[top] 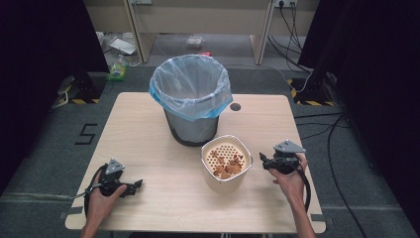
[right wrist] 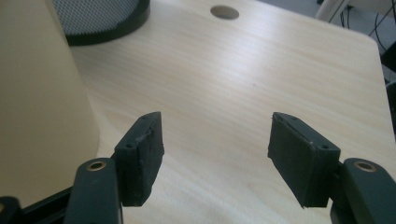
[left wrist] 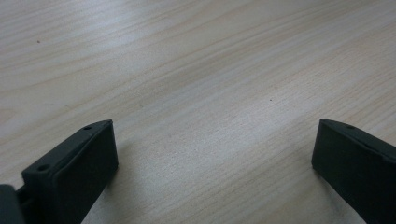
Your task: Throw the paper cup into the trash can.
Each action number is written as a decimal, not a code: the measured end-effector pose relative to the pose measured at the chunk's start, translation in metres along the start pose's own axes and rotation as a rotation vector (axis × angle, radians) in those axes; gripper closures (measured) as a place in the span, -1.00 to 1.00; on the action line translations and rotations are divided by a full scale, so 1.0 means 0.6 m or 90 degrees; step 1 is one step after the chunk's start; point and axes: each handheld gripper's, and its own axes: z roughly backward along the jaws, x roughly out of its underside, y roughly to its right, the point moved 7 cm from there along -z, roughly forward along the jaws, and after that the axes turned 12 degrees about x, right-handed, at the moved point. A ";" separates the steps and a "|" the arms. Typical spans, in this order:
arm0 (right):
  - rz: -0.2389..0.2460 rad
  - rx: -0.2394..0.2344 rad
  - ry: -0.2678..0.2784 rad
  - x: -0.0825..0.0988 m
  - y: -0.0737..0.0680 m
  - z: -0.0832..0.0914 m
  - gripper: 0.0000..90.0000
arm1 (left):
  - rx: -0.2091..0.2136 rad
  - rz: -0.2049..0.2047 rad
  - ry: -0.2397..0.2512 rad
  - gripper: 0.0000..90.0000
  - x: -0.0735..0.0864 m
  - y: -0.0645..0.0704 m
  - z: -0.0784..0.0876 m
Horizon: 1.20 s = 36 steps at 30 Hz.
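A cream tub (top: 226,164) stands at the table's front centre; its perforated top holds brown scraps (top: 228,163). Behind it is a grey mesh bin (top: 191,96) lined with a pale blue plastic bag. My right gripper (top: 262,159) hovers just right of the tub, jaws open and pointing at its side. In the right gripper view the gripper (right wrist: 215,140) has nothing between its jaws, and the tub's wall (right wrist: 42,102) rises at the left. My left gripper (top: 137,185) rests low at the front left, open; in its own view the gripper (left wrist: 215,154) spans bare wood.
The wooden table (top: 148,134) has a round cable hole (top: 235,106) right of the bin. The bin's black base (right wrist: 107,25) and the hole (right wrist: 224,12) lie ahead of the right gripper. Cables and stand feet sit on the floor around the table.
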 end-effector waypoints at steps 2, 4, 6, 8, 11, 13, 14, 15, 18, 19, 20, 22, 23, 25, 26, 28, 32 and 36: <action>0.001 0.000 -0.001 0.005 0.000 0.000 -0.20 | 0.000 0.000 0.000 -1.00 0.000 0.000 0.000; -0.003 -0.008 -0.016 0.021 -0.006 -0.001 -0.21 | 0.000 0.000 0.000 -1.00 0.000 0.000 0.000; -0.006 -0.010 -0.026 0.032 -0.009 -0.001 -0.21 | 0.000 0.000 0.000 -1.00 0.000 0.000 0.000; -0.007 -0.020 -0.036 0.043 -0.015 -0.001 -0.23 | 0.000 0.000 0.000 -1.00 0.000 0.000 0.000; 0.005 -0.016 -0.067 0.054 -0.019 -0.001 -0.28 | 0.000 0.000 0.000 -1.00 0.000 0.000 0.000; -0.008 -0.033 -0.071 0.064 -0.025 0.000 -0.27 | 0.000 0.000 0.000 -1.00 0.000 0.000 0.000; -0.016 -0.037 -0.078 0.068 -0.027 0.000 -0.27 | 0.000 0.000 0.000 -1.00 0.000 0.000 0.000; -0.016 -0.037 -0.078 0.068 -0.027 0.000 -0.27 | 0.000 0.000 0.000 -1.00 0.000 0.000 0.000; -0.012 -0.037 -0.101 0.082 -0.030 -0.002 -0.30 | 0.000 0.000 0.000 -1.00 0.000 0.000 0.000; -0.021 -0.039 -0.101 0.085 -0.032 -0.003 -0.29 | 0.000 0.000 0.000 -1.00 0.000 0.000 0.000; -0.023 -0.044 -0.108 0.090 -0.034 -0.005 -0.31 | 0.000 0.000 0.000 -1.00 0.000 0.000 0.000; -0.019 -0.047 -0.118 0.104 -0.040 -0.011 -0.44 | 0.000 0.000 0.000 -1.00 0.000 0.000 0.000; -0.019 -0.047 -0.118 0.104 -0.040 -0.011 -0.44 | 0.000 0.000 0.000 -1.00 0.000 0.000 0.000; -0.022 -0.046 -0.092 0.108 -0.041 -0.012 -0.45 | 0.000 0.000 0.000 -1.00 0.000 0.000 0.000; -0.030 -0.044 -0.089 0.109 -0.042 -0.011 -0.45 | 0.000 0.000 0.000 -1.00 0.000 0.000 0.000; -0.027 -0.043 -0.083 0.110 -0.041 -0.010 -0.45 | 0.000 0.000 0.000 -1.00 0.000 0.000 0.000; -0.029 -0.042 -0.083 0.111 -0.042 -0.010 -0.45 | 0.000 0.000 0.000 -1.00 0.000 0.000 0.000; -0.026 -0.046 -0.085 0.111 -0.043 -0.010 -0.49 | 0.000 0.000 0.000 -1.00 0.000 0.000 0.000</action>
